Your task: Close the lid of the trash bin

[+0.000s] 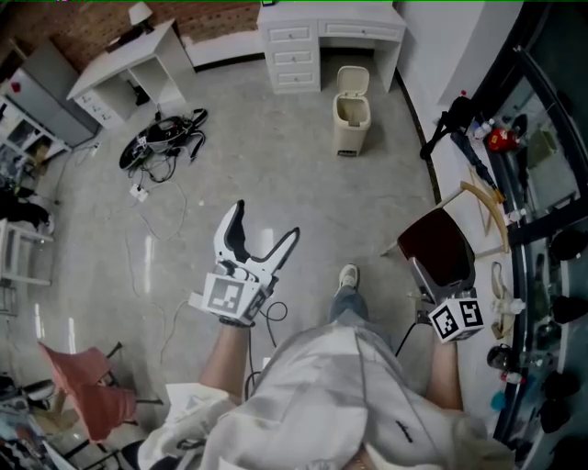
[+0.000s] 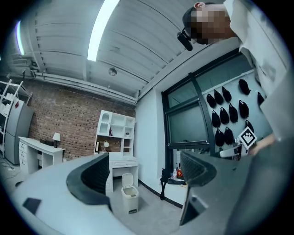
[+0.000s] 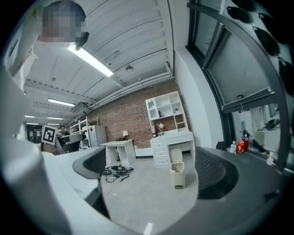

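Both left gripper (image 1: 268, 220) and right gripper (image 3: 151, 170) fingers (image 3: 94, 164) released; trash bin (image 1: 351, 119) well ahead, lid (image 1: 352, 81) up.

Distant trash bin (image 3: 178, 176), lid (image 3: 176, 155) up

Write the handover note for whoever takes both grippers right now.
Left gripper: jaws apart, nothing between them.
Right gripper: jaws wide apart, also empty.
Trash bin: on the floor beside the white desk, well ahead of both grippers. Its lid stands up, open.
Done: nothing yet; the bin is untouched.
Left: get to the bin and push the lid down until it is shut.
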Available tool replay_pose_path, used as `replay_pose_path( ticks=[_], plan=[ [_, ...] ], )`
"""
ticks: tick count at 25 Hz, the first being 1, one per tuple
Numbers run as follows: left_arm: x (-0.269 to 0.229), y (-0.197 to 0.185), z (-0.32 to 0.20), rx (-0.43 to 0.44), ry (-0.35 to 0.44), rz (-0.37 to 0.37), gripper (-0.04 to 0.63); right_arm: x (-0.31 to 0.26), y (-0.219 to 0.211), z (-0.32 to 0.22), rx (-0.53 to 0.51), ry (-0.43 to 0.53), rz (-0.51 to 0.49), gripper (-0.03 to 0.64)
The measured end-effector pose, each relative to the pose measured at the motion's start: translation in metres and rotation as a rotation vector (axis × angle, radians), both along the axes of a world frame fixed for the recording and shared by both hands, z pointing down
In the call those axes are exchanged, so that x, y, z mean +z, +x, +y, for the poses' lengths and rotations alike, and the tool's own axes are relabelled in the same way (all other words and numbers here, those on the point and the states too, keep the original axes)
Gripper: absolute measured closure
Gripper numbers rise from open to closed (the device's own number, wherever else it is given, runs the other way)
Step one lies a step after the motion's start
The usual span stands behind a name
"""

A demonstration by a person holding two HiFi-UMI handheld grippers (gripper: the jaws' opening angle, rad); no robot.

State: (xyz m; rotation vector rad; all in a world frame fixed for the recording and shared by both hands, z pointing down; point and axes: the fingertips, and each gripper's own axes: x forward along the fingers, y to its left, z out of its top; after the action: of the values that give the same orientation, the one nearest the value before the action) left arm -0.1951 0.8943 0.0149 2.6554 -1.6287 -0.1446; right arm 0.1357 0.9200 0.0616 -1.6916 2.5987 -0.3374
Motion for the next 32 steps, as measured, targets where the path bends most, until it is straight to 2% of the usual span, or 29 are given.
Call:
replay_pose_path(
  ticks=[7,17,27,32],
  plan=[
    [0.001,0.041,-0.106,0.013,0.009,-0.002,0.138,0.005,0.013,-0.104,-0.039,-0.028,-0.016,0.028],
    [0.003,0.096,-0.236,-0.007,-0.008,-0.009,0.14,0.011,0.061,-0.237,-0.075,-0.049,-0.02,0.028],
    [0.015,0.106,-0.312,-0.009,-0.019,-0.004,0.14,0.02,0.071,-0.32,-0.084,-0.057,-0.03,0.028],
    [0.022,0.105,-0.375,0.01,-0.019,0.001,0.14,0.027,0.066,-0.378,-0.07,-0.062,-0.039,0.028]
  ],
)
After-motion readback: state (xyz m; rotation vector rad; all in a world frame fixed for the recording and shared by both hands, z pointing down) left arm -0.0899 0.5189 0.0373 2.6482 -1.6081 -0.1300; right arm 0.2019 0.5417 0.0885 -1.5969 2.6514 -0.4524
